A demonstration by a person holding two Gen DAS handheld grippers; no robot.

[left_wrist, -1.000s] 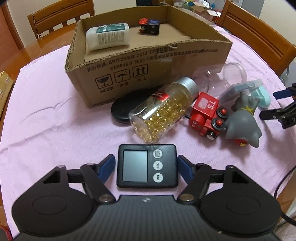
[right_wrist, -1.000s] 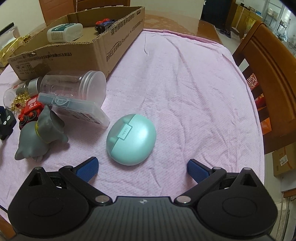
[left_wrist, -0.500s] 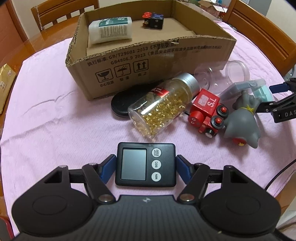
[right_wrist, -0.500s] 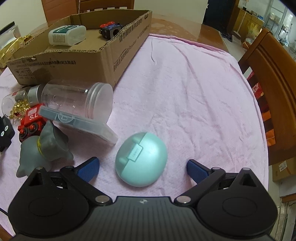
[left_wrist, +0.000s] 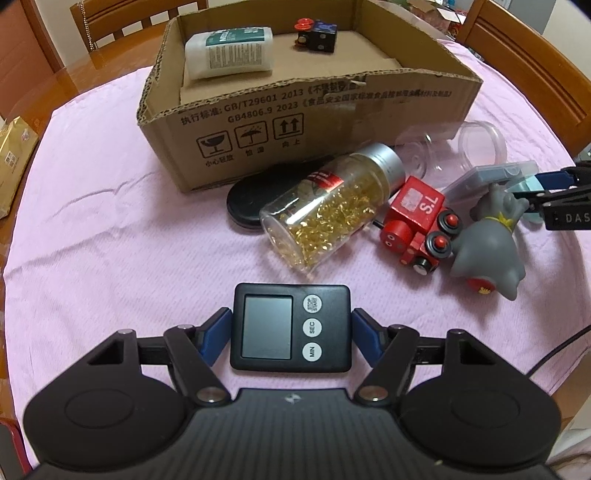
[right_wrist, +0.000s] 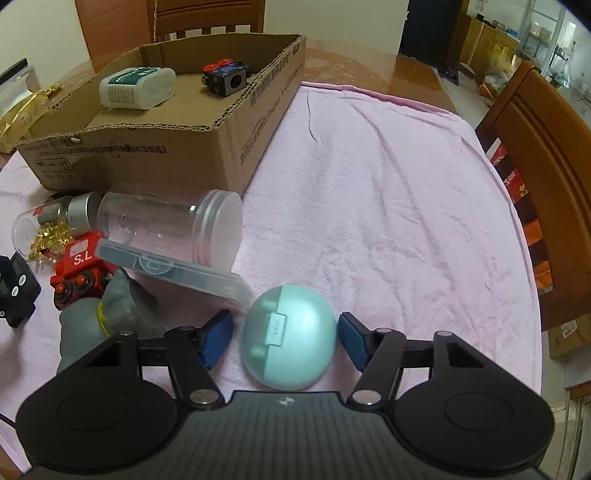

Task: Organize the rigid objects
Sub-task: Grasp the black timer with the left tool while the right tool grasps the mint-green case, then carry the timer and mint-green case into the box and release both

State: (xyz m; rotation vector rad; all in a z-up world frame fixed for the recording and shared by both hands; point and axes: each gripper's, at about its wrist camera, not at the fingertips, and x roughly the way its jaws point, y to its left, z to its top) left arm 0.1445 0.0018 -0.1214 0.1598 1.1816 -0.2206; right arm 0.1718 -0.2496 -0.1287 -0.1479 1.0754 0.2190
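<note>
Two items already lie in the cardboard box [left_wrist: 306, 110] toward the table's far edge: a white bottle [left_wrist: 229, 51] and a small dark block [left_wrist: 317, 31]. In the left wrist view, the left gripper [left_wrist: 290, 334] grips the black timer [left_wrist: 290, 326] by its sides near the table's near edge; the capsule bottle [left_wrist: 332, 206], red train [left_wrist: 417, 221] and grey figurine [left_wrist: 491, 240] still wait outside. In the right wrist view, the right gripper [right_wrist: 286, 338] has just been closing around the mint case [right_wrist: 290, 338]: one pad touches, the other shows a small gap.

We find the bottle [left_wrist: 229, 51] and toy block [left_wrist: 317, 32] in the carton [left_wrist: 314, 110]; before it lie the capsule jar [left_wrist: 332, 206], train [left_wrist: 417, 221] and, nearest, the timer [left_wrist: 290, 326].
</note>
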